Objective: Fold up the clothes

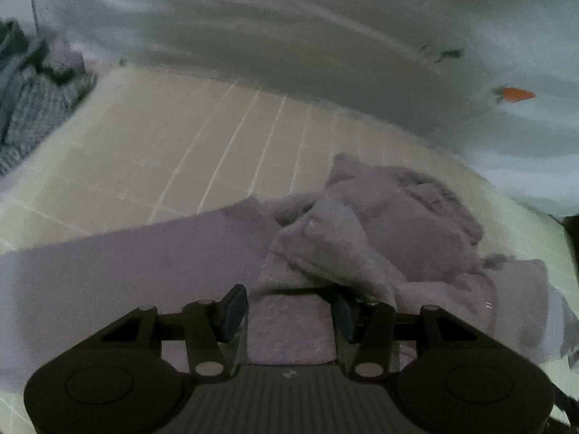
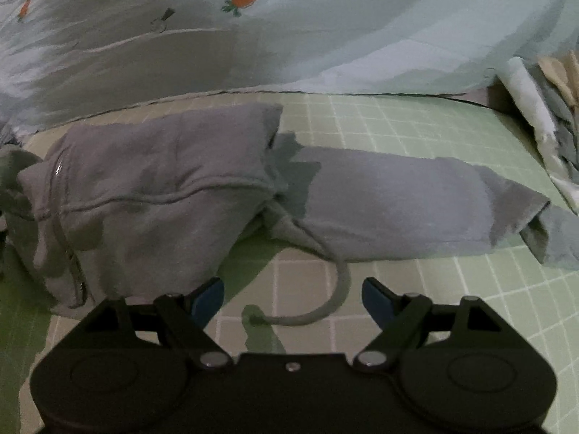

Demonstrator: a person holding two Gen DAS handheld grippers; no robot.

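A grey zip-up hoodie [image 2: 144, 195] lies bunched on the green checked sheet [image 2: 416, 126]. Its zipper [image 2: 68, 253] runs down the left side, and one sleeve [image 2: 398, 206] stretches out to the right. A grey drawstring [image 2: 336, 296] curls toward my right gripper [image 2: 293, 300], which hovers open just above the sheet, its jaws on either side of the cord's end. In the left wrist view the same grey hoodie [image 1: 380, 224] is crumpled ahead and to the right. My left gripper [image 1: 288, 311] is open low over a flat grey part, with fabric lying between the fingers.
A pale quilt with a carrot print [image 2: 289, 36] is heaped along the far side of the bed, also seen as the quilt [image 1: 325, 36]. A dark checked garment [image 1: 29, 101] lies at the far left. More folded cloth [image 2: 550, 108] sits at the right edge.
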